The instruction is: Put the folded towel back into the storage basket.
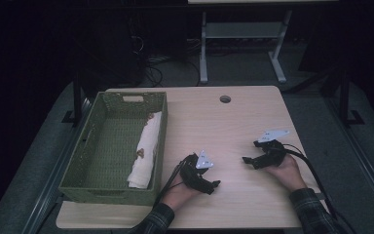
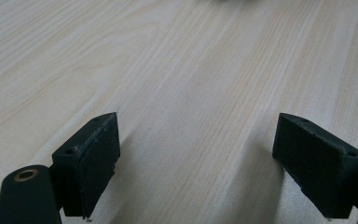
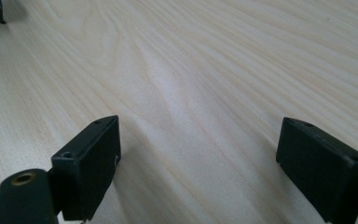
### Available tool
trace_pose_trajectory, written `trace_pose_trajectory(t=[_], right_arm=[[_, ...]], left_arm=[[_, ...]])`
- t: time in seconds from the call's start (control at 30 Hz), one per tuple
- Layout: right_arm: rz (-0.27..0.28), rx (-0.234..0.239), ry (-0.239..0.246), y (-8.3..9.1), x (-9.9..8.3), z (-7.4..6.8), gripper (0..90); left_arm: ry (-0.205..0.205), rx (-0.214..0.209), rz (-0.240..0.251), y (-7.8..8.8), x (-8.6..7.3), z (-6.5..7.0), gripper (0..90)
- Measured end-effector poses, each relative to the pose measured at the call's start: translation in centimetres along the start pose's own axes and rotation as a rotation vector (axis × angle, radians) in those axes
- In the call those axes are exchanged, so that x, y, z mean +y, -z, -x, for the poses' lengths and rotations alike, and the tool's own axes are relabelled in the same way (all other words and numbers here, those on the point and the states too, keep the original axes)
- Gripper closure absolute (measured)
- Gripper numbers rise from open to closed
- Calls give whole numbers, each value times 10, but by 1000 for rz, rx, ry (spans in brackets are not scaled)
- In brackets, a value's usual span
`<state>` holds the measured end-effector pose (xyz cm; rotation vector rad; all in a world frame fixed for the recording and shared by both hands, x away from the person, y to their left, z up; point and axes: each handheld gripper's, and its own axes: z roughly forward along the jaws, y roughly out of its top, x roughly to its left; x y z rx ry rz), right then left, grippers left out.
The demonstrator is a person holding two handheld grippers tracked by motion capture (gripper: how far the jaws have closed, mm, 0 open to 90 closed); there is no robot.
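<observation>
On light wood-grain table (image 1: 233, 122): two hand-held grippers, both low over bare tabletop at near edge, well apart from each other.

Left gripper (image 1: 216, 185): held in left hand (image 1: 177, 192), plaid sleeve at wrist; jaws pointing toward right side of high view, grey three-cornered plate on top. Jaws spread wide, released, nothing between them; left gripper view: bare wood between both black pads (image 2: 88, 163).

Right gripper (image 1: 246, 160): held in right hand (image 1: 287, 171), plaid sleeve at wrist, black cable (image 1: 316, 180) trailing back off table's near right edge; jaws pointing toward left side of high view, roughly facing left gripper. Jaws wide apart, released, nothing between them; right gripper view: bare wood grain between pads (image 3: 91, 163), dark tip of another black part at top left corner.

At left part of table: green woven basket (image 1: 85, 151), rectangular, handle slot in far wall, near left of left gripper, not touched by it. Inside, along right wall: rolled white cloth (image 1: 145, 151) with brownish marks, lying lengthwise, far end toward handle slot.

Far middle of tabletop: round cable hole (image 1: 225, 99).

Beyond table: white metal frame legs (image 1: 203, 53) on dark floor, cables on floor.
</observation>
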<state>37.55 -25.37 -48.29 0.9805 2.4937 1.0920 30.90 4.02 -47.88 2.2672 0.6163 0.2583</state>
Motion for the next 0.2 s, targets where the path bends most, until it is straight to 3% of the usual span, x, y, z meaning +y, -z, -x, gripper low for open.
trace_pose_trajectory(t=[0.2], right_arm=[[-1, -2, -2, 0, 0, 0, 127]], left_arm=[[3, 3, -2, 0, 0, 0, 141]])
